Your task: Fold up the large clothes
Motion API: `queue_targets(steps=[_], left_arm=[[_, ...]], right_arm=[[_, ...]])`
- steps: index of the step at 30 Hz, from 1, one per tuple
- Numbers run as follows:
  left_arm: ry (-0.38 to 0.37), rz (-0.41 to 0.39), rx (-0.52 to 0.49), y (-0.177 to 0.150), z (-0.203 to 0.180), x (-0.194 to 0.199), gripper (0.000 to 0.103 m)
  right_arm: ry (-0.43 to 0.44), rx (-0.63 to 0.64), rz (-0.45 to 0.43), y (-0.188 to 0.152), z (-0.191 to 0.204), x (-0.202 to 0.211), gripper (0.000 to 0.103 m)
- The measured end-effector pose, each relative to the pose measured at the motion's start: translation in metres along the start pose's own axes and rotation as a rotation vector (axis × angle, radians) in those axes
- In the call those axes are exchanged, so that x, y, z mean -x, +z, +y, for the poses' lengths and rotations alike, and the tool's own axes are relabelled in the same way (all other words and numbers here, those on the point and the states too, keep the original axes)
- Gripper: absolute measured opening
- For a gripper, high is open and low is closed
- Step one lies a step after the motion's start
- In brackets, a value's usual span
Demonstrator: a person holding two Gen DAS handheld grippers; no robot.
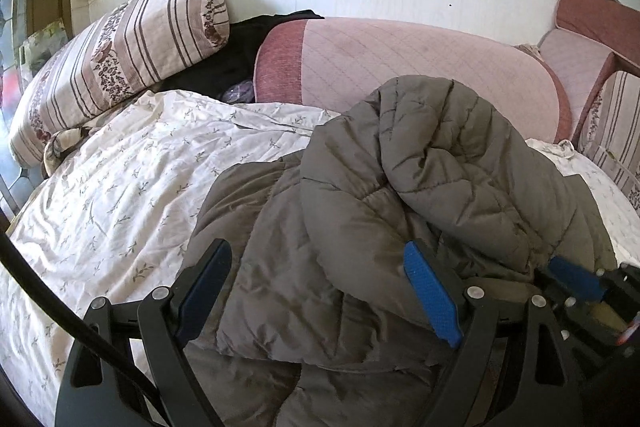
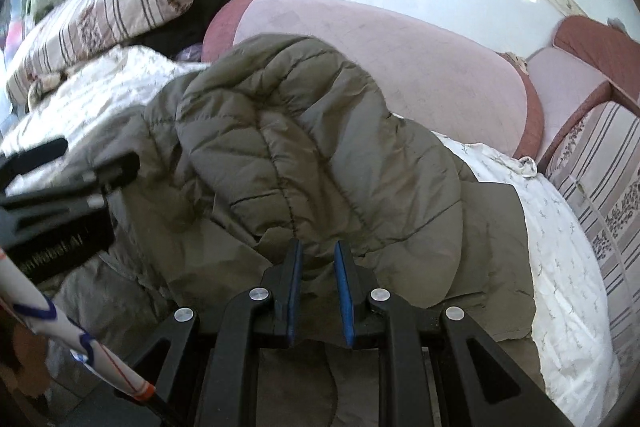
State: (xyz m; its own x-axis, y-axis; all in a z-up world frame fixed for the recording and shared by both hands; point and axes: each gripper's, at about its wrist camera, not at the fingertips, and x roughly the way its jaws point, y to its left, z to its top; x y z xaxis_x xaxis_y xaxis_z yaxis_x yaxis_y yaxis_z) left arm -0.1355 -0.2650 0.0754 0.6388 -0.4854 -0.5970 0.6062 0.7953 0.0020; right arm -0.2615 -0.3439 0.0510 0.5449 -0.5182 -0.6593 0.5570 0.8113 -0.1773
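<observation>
Half done at most, I judge: the grey padded jacket (image 1: pixel 400 187) lies bunched on the floral sheet (image 1: pixel 120 187), not flat. Left gripper (image 1: pixel 320 267) is spread wide and holds nothing; right gripper (image 2: pixel 318 259) is nearly pressed together, whether on fabric I cannot tell.

Left gripper (image 1: pixel 316 267) jaws wide apart; right gripper (image 2: pixel 318 259) jaws nearly closed.

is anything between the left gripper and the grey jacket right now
Nothing visible does. The left gripper hangs open right above the grey puffer jacket, which lies bunched on the floral sheet. Only jacket fabric shows between its pads.
</observation>
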Motion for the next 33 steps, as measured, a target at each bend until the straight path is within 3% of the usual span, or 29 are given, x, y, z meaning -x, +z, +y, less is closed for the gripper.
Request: queue_targets(steps=[16, 33], left_arm=[[0.057, -0.012, 0.054, 0.005, 0.02, -0.002, 0.087], [0.055, -0.007, 0.06, 0.005, 0.021, -0.003, 0.087]], right_arm=[[-0.209, 0.247, -0.022, -0.016, 0.042, -0.01, 0.018], [-0.237, 0.281, -0.03, -0.021, 0.05, -0.01, 0.018]])
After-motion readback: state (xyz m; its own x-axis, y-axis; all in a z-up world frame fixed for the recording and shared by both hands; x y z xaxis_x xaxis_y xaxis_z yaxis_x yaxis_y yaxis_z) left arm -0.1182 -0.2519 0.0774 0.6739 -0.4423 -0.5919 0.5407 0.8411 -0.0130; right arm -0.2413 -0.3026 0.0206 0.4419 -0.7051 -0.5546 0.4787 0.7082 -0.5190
